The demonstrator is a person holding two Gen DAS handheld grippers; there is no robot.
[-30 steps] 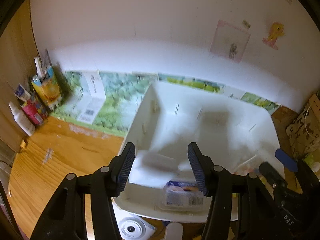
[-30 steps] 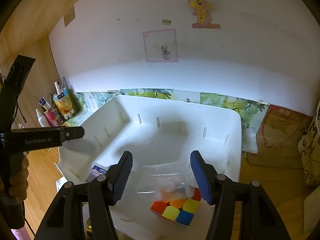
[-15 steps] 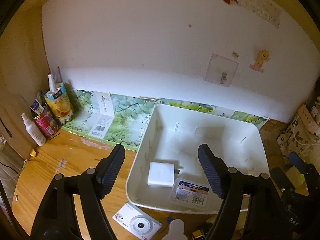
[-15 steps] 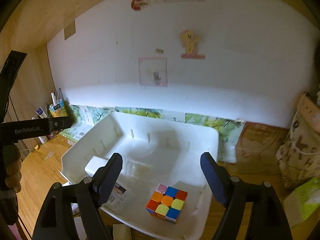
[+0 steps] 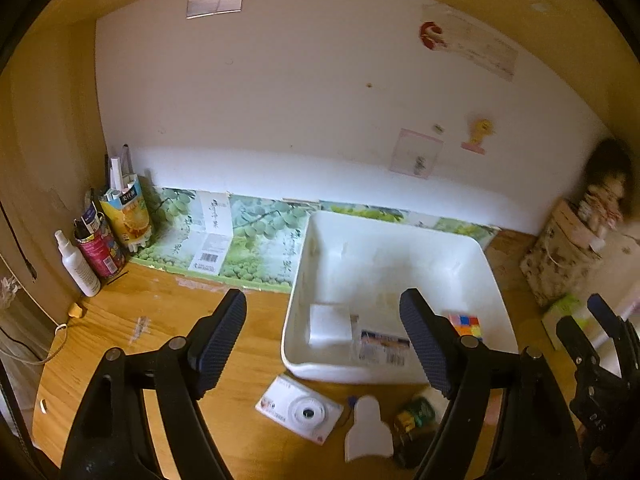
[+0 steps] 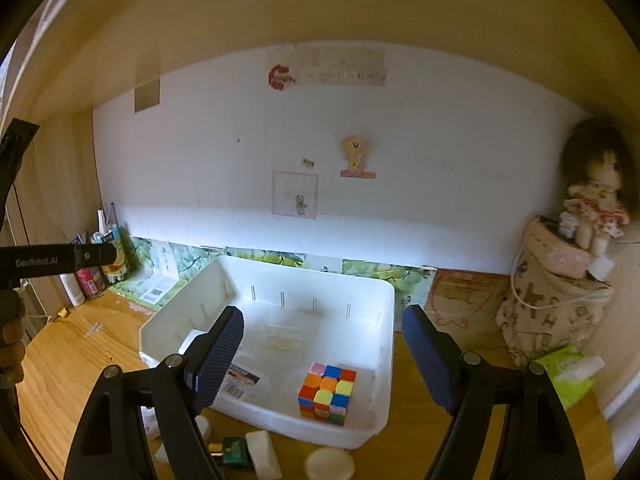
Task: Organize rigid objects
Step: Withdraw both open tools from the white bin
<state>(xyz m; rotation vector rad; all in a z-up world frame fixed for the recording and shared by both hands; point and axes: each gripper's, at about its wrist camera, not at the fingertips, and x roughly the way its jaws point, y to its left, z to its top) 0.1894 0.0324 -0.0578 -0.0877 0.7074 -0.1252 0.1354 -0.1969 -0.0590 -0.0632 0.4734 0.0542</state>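
Above the near edge of the table [image 5: 168,312], the left gripper [image 5: 322,340] and right gripper [image 6: 322,354] both hang with jaws spread and empty, the left's having just opened; a colour cube [image 6: 327,393], a white block [image 5: 330,324] and a labelled packet [image 5: 384,350] lie in the white bin [image 6: 384,360].

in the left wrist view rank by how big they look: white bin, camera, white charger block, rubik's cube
1. white bin
2. camera
3. white charger block
4. rubik's cube, though it is partly hidden behind a claw finger.

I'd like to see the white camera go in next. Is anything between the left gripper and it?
Nothing visible. The white camera lies bare on the wooden desk in front of the white bin, below the open, empty left gripper.
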